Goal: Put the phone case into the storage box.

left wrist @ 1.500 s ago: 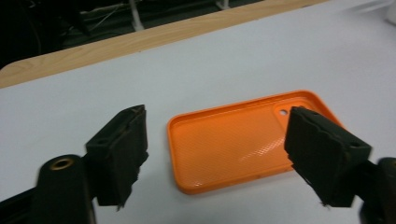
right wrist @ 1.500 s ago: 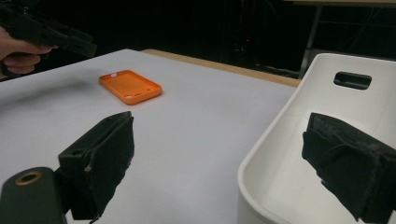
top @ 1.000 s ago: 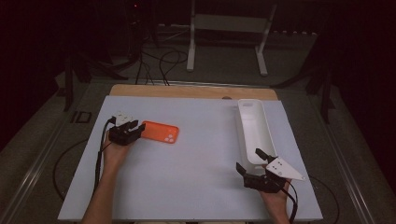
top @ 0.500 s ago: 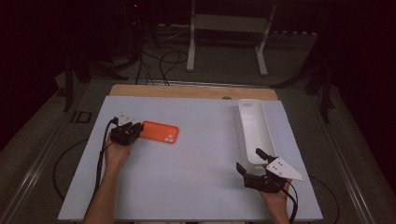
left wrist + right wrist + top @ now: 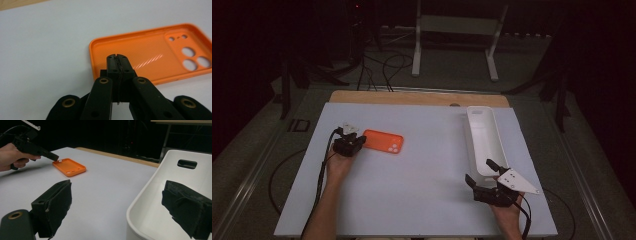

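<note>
An orange phone case (image 5: 383,141) lies open side up on the left part of the white table (image 5: 427,165). My left gripper (image 5: 361,141) points at the case's near end. Its jaws have just been closing and now meet over the case's inside (image 5: 150,55), with nothing between them (image 5: 117,57). From the right gripper view the left gripper (image 5: 53,157) hovers at the case's (image 5: 69,167) edge. My right gripper (image 5: 478,170) stands open at the near left corner of a long white tray (image 5: 484,137). One jaw is over the table and the other over the tray's inside (image 5: 150,215).
A wooden strip (image 5: 412,98) runs along the table's far edge. Behind it, on the dark floor, stand a white metal stand (image 5: 452,30) and some cables (image 5: 382,65). Cables trail from both grippers toward the near edge.
The left gripper's jaws have come together beside the case's near end. The right hand and the tray have stayed put.
</note>
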Action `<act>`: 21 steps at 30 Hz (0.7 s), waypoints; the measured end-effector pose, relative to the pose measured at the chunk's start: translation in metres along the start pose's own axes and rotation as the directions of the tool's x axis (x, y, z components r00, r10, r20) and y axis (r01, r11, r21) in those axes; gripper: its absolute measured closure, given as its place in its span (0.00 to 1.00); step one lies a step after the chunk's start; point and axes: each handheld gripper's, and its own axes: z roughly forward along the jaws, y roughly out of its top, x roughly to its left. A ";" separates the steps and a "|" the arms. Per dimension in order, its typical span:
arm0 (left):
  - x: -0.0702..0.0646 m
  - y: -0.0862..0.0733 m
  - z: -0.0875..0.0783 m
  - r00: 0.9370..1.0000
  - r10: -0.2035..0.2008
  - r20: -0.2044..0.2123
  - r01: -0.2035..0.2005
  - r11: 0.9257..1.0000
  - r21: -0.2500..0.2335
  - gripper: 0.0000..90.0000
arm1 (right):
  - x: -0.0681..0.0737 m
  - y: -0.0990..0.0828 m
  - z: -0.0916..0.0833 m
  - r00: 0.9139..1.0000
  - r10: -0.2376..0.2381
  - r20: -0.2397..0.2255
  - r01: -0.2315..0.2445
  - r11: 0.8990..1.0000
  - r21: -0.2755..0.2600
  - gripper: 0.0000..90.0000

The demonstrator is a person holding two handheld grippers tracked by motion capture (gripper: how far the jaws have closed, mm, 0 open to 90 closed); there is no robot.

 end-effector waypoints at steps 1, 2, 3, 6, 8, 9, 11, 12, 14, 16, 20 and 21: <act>0.000 0.000 0.001 1.000 0.000 0.000 0.000 1.000 0.005 1.00 | 0.000 0.000 0.000 1.000 0.000 0.000 0.000 1.000 0.000 0.10; 0.001 -0.001 0.002 1.000 0.000 -0.002 0.000 1.000 0.010 1.00 | 0.000 0.000 0.000 1.000 0.000 0.000 0.000 1.000 0.000 0.10; 0.001 -0.001 0.003 1.000 0.001 0.000 -0.001 1.000 0.014 1.00 | 0.000 0.000 0.000 1.000 0.000 0.000 0.000 1.000 0.001 0.10; 0.000 -0.001 0.006 1.000 0.005 -0.004 -0.005 1.000 0.025 1.00 | 0.000 0.000 0.000 1.000 0.001 0.000 -0.001 1.000 0.000 0.10; 0.001 -0.002 0.008 1.000 -0.001 -0.005 0.001 1.000 0.030 1.00 | 0.000 0.000 0.000 1.000 -0.001 -0.001 0.001 1.000 0.000 0.10; 0.001 -0.002 0.008 1.000 -0.001 -0.005 0.001 1.000 0.030 1.00 | 0.000 0.000 0.000 1.000 0.000 0.000 0.000 1.000 0.001 0.10; 0.001 -0.002 0.009 1.000 -0.007 -0.006 0.007 1.000 0.027 1.00 | 0.000 0.000 0.000 1.000 0.001 0.000 -0.001 1.000 0.000 0.10; 0.001 -0.002 0.009 1.000 -0.005 -0.008 0.006 1.000 0.027 1.00 | 0.000 0.000 0.000 1.000 0.000 0.000 0.000 1.000 0.001 0.10; 0.002 -0.001 0.010 1.000 -0.004 -0.024 0.005 1.000 0.031 1.00 | 0.000 0.000 0.000 1.000 0.000 0.000 0.000 1.000 0.001 0.10; 0.003 -0.001 0.010 0.999 -0.006 -0.033 0.007 0.999 0.031 1.00 | 0.000 0.000 0.000 1.000 -0.001 0.000 0.001 1.000 0.002 0.10; 0.003 0.000 0.010 0.999 0.006 -0.040 -0.005 0.999 0.038 1.00 | 0.000 0.000 0.000 1.000 0.000 -0.001 0.000 1.000 0.002 0.10; 0.003 0.000 0.011 0.999 0.009 -0.042 -0.007 0.999 0.043 1.00 | 0.000 0.000 0.000 1.000 0.000 -0.001 0.000 1.000 0.002 0.10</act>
